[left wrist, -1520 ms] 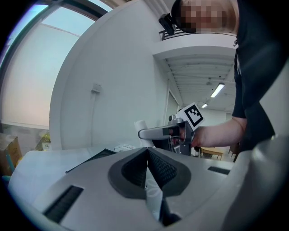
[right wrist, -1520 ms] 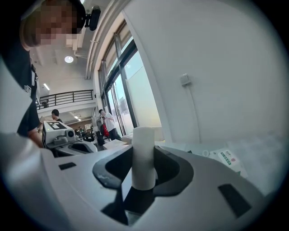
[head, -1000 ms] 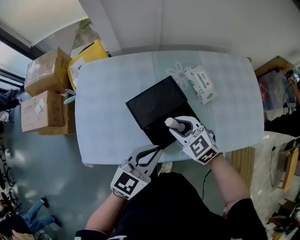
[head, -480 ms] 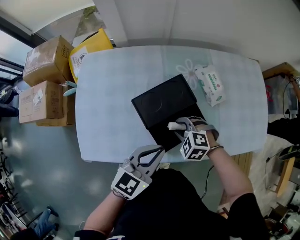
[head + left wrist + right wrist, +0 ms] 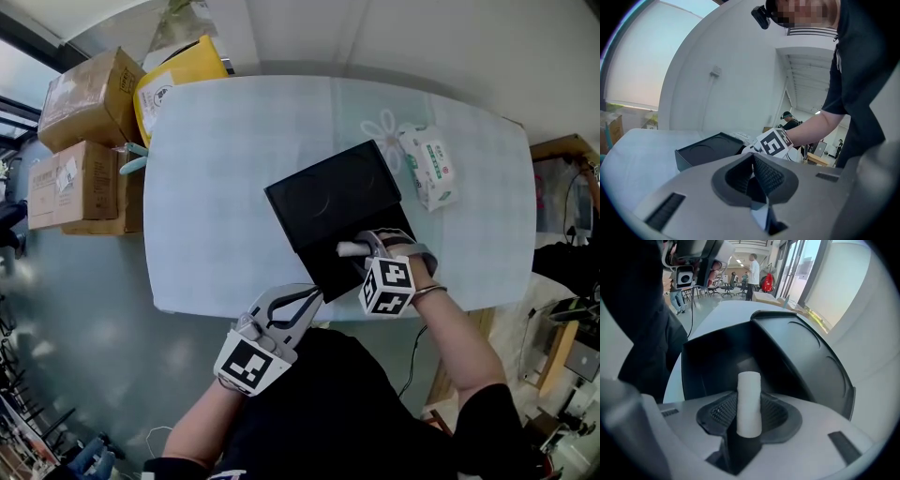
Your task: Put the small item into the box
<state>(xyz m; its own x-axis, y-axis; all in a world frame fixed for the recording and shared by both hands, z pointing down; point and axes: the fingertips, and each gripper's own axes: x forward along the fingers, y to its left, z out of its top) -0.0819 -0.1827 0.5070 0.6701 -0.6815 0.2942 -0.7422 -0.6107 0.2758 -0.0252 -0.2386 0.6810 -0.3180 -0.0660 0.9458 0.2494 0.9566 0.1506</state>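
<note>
A black box (image 5: 330,190) lies opened out on the pale table (image 5: 216,187), its lid half at the far side and its deep half (image 5: 719,363) toward me. My right gripper (image 5: 354,250) is shut on a small white cylinder (image 5: 749,401), which it holds just above the deep half near the table's front edge. The cylinder (image 5: 348,248) sticks out leftward from the fingers. My left gripper (image 5: 302,305) hangs at the table's near edge, left of the box, shut with nothing in it. The box (image 5: 704,151) and the right hand show beyond it.
A pack of tissues (image 5: 430,169) lies on the table right of the box. Cardboard cartons (image 5: 80,141) and a yellow bag (image 5: 178,80) stand on the floor past the table's left end. People and desks are far behind in the room.
My right gripper has turned at the wrist and shifted slightly toward me over the box, still holding the cylinder. The left gripper has hardly moved.
</note>
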